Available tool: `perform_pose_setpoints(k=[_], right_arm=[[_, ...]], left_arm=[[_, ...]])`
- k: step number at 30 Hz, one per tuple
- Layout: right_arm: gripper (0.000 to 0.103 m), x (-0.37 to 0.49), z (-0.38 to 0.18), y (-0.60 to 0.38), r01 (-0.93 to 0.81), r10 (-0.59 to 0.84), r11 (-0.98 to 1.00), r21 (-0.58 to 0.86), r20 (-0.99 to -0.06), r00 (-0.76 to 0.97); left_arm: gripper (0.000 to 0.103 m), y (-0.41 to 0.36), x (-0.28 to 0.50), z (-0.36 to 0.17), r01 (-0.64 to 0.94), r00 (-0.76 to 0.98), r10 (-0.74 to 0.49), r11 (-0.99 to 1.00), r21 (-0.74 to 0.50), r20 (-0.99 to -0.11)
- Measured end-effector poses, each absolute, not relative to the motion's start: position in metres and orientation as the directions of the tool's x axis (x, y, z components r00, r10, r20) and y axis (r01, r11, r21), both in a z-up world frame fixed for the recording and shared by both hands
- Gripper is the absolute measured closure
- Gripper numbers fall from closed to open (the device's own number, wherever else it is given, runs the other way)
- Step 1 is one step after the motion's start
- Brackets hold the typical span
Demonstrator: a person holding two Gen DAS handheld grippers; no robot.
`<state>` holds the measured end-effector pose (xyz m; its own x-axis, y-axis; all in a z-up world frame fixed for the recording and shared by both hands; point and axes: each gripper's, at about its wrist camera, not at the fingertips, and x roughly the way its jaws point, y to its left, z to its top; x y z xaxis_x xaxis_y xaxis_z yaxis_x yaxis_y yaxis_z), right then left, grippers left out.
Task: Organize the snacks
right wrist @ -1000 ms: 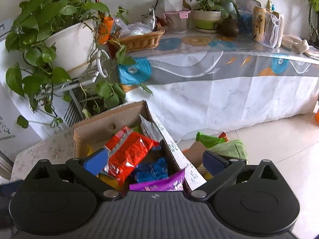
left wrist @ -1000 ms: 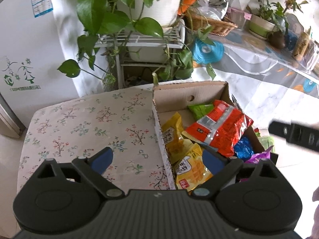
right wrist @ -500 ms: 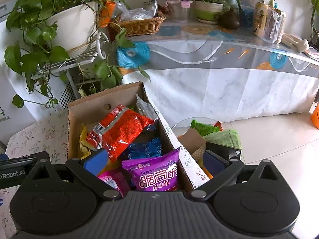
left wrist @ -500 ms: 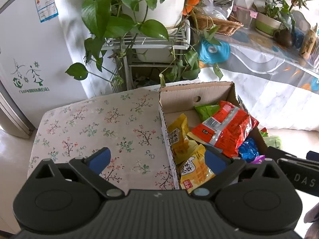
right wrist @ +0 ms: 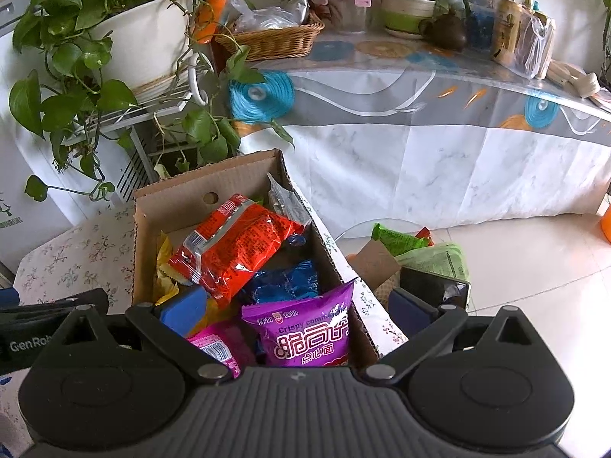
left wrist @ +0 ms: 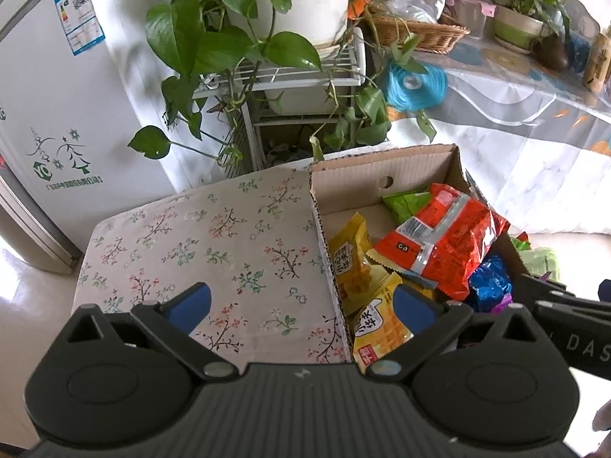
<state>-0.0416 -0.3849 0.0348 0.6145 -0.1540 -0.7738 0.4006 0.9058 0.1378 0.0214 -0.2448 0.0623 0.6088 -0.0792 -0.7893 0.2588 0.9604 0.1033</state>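
Both grippers stand wide open and empty: the left gripper [left wrist: 301, 301] straddles the left wall of the cardboard box [left wrist: 382, 168] on the floral tablecloth [left wrist: 198, 236], the right gripper [right wrist: 298, 305] hangs over the box's near end. Just beyond its fingers lies a purple snack bag [right wrist: 305, 336], then blue packets [right wrist: 282, 280] and a red bag [right wrist: 233, 244] on top; yellow packs [left wrist: 351, 259] line the left wall.

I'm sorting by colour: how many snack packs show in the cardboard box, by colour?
Yellow: 2
Red: 1
Green: 1
Blue: 1
Purple: 1
Pink: 1
Silver: 1
Total: 8
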Motion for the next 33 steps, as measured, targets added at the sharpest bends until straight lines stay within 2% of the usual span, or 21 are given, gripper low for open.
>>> perform_pose_setpoints(k=[33], right_arm=[[0.000, -0.0357, 0.0316, -0.3849, 0.409, -0.208, 0.910, 0.064, -0.784, 0.585]], left_arm=[[0.002, -0.2471, 0.0238, 0.0613, 0.255, 0.598, -0.062, 0.960, 0.116, -0.799]])
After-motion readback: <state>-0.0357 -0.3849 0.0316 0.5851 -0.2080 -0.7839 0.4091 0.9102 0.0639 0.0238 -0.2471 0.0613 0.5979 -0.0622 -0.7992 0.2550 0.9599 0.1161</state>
